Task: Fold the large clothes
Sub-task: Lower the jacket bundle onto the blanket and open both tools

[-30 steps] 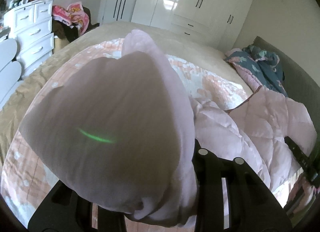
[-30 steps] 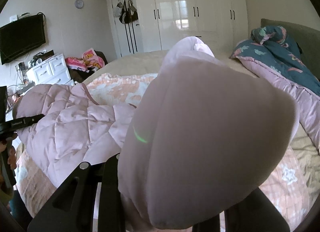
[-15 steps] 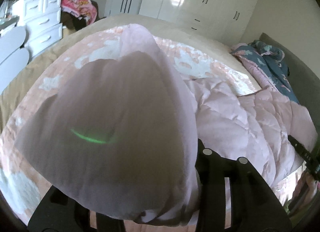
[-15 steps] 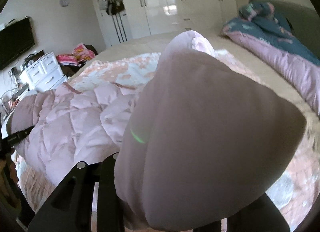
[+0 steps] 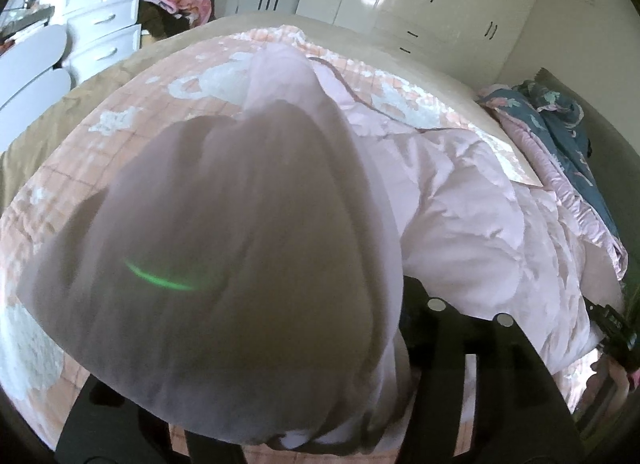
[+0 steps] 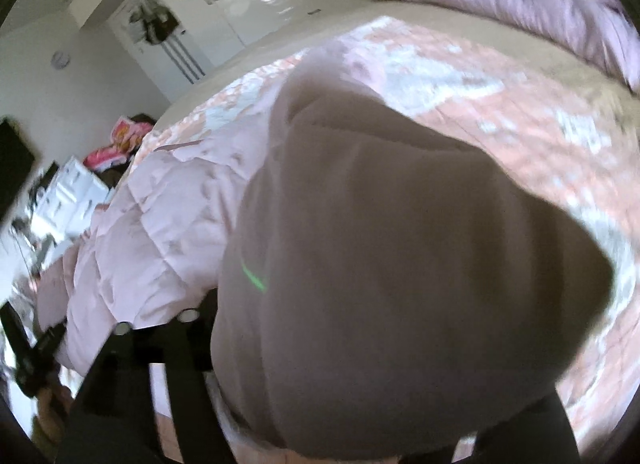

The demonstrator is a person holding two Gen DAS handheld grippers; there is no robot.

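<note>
The pale pink quilted down jacket point(image 5: 472, 200) lies spread across the bed point(image 5: 88, 168), and each gripper has a bunched corner of it lifted close against its camera. The left gripper point(image 5: 304, 424) has its fingers closed on a thick wad of the fabric that billows up and hides most of the view; the right gripper point(image 6: 320, 428) is clamped the same way on the opposite corner, its picture smeared with motion. To my eye this coat is light but bulky: puffy, soft, with a slick shell that would likely slide out of a shallow pinch, so a deep bite on the hem or a seam looks safer than grabbing loose padding. It will not hold a crease by itself and probably needs pressing flat once laid over. The peach floral bedspread point(image 6: 520, 112) gives plenty of open room ahead of both grippers. The rumpled teal and pink duvet point(image 5: 568, 152) is heaped along the right side, near the jacket's far sleeve, while the white dresser point(image 5: 100, 24) stands well clear off the bed's left edge.
</note>
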